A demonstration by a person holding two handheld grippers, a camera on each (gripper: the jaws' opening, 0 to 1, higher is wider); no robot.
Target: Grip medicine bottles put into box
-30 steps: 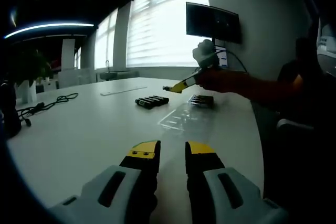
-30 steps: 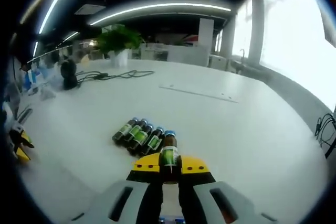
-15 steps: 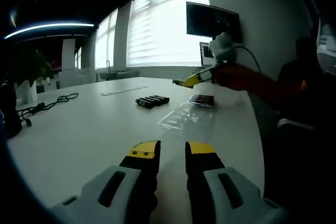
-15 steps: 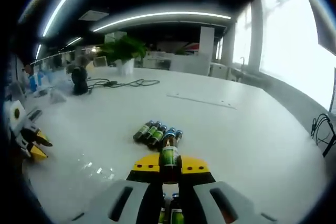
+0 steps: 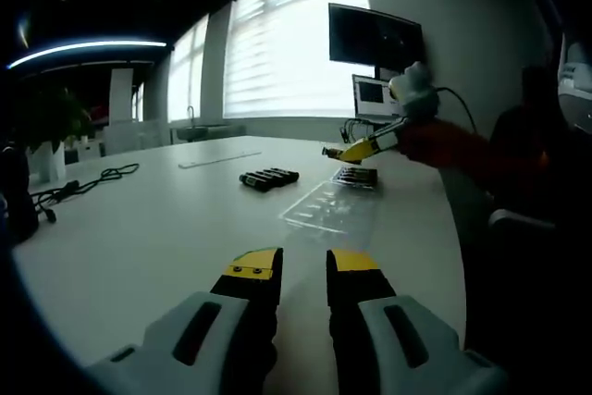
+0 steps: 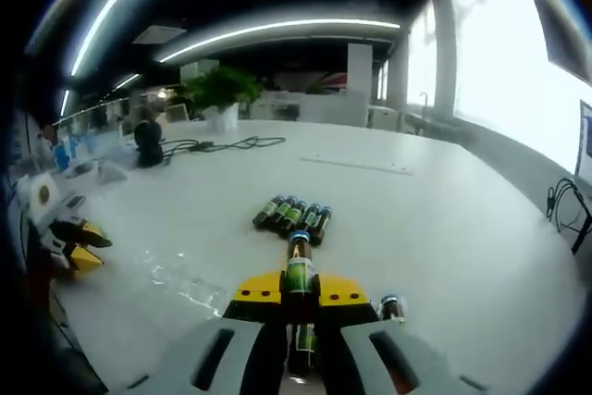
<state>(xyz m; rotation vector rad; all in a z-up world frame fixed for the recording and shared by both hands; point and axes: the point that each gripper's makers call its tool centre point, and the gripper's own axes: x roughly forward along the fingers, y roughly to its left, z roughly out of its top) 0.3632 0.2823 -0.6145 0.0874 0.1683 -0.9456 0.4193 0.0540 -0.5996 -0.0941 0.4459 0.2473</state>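
A small dark medicine bottle (image 6: pixel 298 270) with a green label and blue cap sits clamped between the right gripper (image 6: pixel 298 290) jaws, held above the white table (image 6: pixel 444 247). Four more bottles (image 6: pixel 296 217) lie side by side farther off. The left gripper (image 5: pixel 303 265) hovers low, jaws slightly apart, holding nothing.

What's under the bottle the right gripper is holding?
Under the held bottle, another bottle peeks out beside the right gripper; the gripper's body covers whatever else lies directly below.
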